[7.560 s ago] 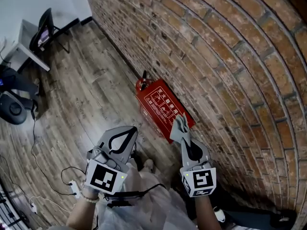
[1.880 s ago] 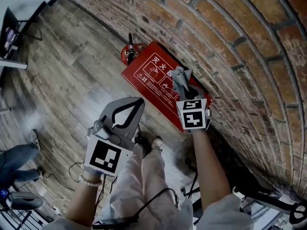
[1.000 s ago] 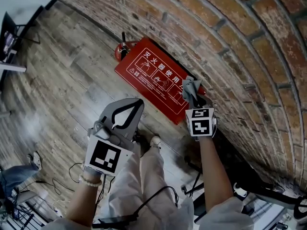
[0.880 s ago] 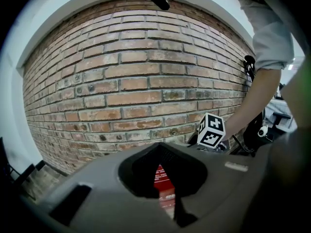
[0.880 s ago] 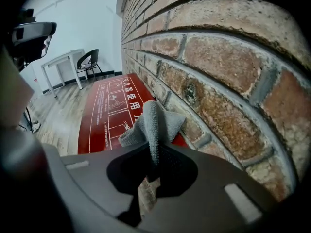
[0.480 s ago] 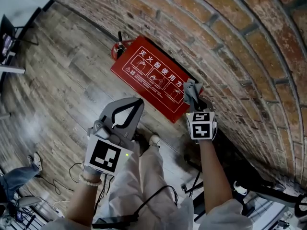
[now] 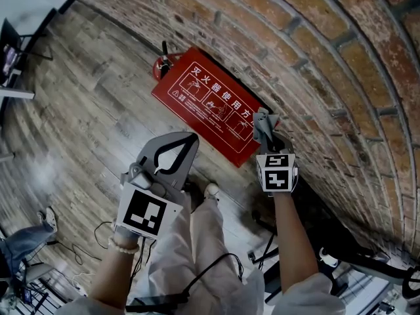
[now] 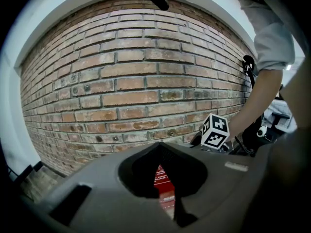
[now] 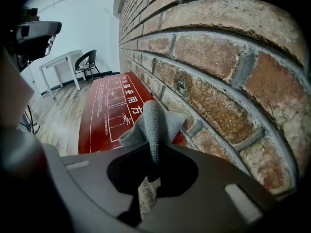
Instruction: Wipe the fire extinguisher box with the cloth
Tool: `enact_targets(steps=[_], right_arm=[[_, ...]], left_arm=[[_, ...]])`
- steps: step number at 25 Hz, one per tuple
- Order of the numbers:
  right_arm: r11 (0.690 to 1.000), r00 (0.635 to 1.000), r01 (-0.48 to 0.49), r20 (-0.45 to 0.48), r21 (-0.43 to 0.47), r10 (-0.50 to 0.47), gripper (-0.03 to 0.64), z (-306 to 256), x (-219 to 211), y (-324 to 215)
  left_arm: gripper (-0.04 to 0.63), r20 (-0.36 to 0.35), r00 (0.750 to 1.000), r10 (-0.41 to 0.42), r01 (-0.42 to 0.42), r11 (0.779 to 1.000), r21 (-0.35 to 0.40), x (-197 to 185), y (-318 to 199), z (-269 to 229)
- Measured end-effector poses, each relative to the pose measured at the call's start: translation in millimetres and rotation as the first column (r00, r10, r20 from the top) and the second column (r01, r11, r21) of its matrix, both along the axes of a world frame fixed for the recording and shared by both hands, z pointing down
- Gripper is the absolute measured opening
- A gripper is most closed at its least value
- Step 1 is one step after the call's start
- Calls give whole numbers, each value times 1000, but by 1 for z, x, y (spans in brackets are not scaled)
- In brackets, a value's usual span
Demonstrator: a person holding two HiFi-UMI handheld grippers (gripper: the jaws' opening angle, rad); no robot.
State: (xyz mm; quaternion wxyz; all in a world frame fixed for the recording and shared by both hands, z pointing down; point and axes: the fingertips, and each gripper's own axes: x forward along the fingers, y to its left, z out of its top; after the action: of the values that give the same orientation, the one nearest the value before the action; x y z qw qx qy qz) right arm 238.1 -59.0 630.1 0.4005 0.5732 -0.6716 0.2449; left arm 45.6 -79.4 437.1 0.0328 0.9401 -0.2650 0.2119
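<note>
The red fire extinguisher box (image 7: 203,104) lies on the wooden floor against the brick wall, white printing on its top face. My right gripper (image 7: 264,135) is shut on a grey cloth (image 7: 262,119), which rests on the box's right end close to the wall. In the right gripper view the cloth (image 9: 151,122) bunches up out of the jaws above the red box (image 9: 108,111). My left gripper (image 7: 189,138) hovers shut over the floor, nearer to me than the box, holding nothing. A strip of the box (image 8: 163,178) shows through the left gripper (image 8: 162,147).
The brick wall (image 7: 308,51) runs directly behind the box. A red extinguisher (image 7: 162,60) stands at the box's far end. A chair (image 9: 86,62) and white table (image 9: 57,61) stand farther along the wall. Cables (image 7: 105,231) and a person's leg (image 7: 16,254) lie at lower left.
The right gripper has carried the cloth along the box top to its right end by the wall; in the last half second it barely shifts. The left gripper has stayed put.
</note>
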Motion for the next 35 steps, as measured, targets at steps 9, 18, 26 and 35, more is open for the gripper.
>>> enact_targets(steps=[9, 18, 26, 35], right_arm=[[1000, 999, -2, -36, 3, 2, 18, -6, 0, -1], [996, 997, 7, 73, 89, -14, 18, -54, -31, -23], [988, 978, 58, 191, 142, -85, 20, -79, -101, -62], [978, 941, 130, 290, 161, -173, 20, -78, -196, -104]], left_arm=[[-2, 3, 999, -36, 36, 999, -4, -16, -6, -2], [-2, 1, 997, -79, 79, 997, -5, -42, -20, -7], [-2, 3, 994, -110, 110, 994, 0, -71, -38, -8], [-2, 28, 989, -144, 144, 990, -3, -109, -57, 2]])
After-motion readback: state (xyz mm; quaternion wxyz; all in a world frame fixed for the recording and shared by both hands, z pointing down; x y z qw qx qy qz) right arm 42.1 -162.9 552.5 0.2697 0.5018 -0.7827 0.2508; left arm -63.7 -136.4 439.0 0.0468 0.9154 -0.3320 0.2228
